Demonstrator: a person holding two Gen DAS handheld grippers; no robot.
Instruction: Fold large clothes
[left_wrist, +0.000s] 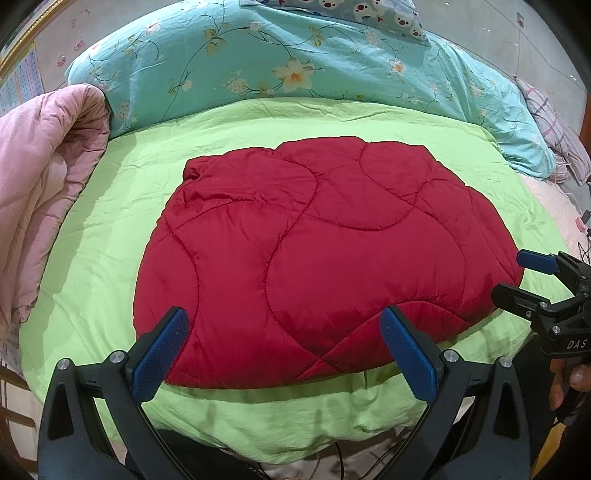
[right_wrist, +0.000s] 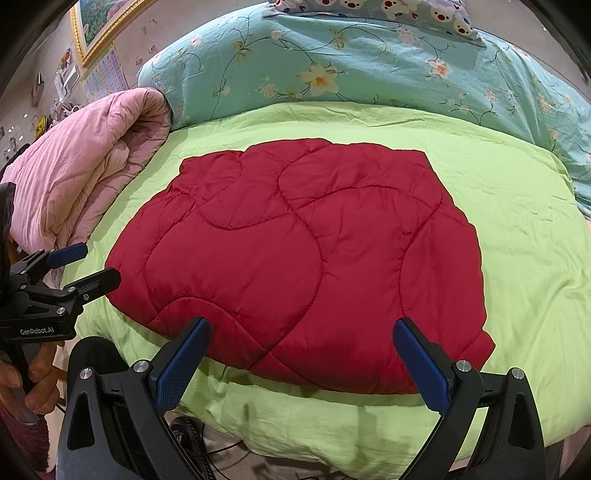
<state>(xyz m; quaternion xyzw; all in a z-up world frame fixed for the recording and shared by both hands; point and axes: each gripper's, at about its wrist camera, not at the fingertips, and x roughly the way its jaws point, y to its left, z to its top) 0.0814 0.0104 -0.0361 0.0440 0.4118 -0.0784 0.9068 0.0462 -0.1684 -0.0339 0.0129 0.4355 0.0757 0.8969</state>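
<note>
Bedding first: green sheet (left_wrist: 110, 229) covers the mattress ahead of both grippers and hangs over the near edge beneath their fingers. Teal floral quilt (left_wrist: 258, 62) bunched along the far side, well beyond the tools. Pink quilt (left_wrist: 40, 184) rolled up off to the left of the left gripper. Cartoon-print pillow (left_wrist: 384, 14) at the far end, on top of the teal quilt. Checked cloth (left_wrist: 554, 125) far right, only partly seen.

Red quilted garment (left_wrist: 314, 251) lies flat on the green sheet, folded into a broad rounded shape, directly ahead of both tools; its near edge sits just past the fingertips in each wrist view.

Left gripper (left_wrist: 284, 343): fingers spread wide, nothing between the blue pads (left_wrist: 162, 354), poised above the garment's near edge. Contact with the fabric cannot be told.

Right gripper (right_wrist: 299, 354): likewise spread wide and empty, above the near edge. In the left wrist view it shows at the right, beside the garment's right corner, fingers apart.

Hand (right_wrist: 22, 384) wraps the left gripper's handle, seen at the lower left of the right wrist view.
</note>
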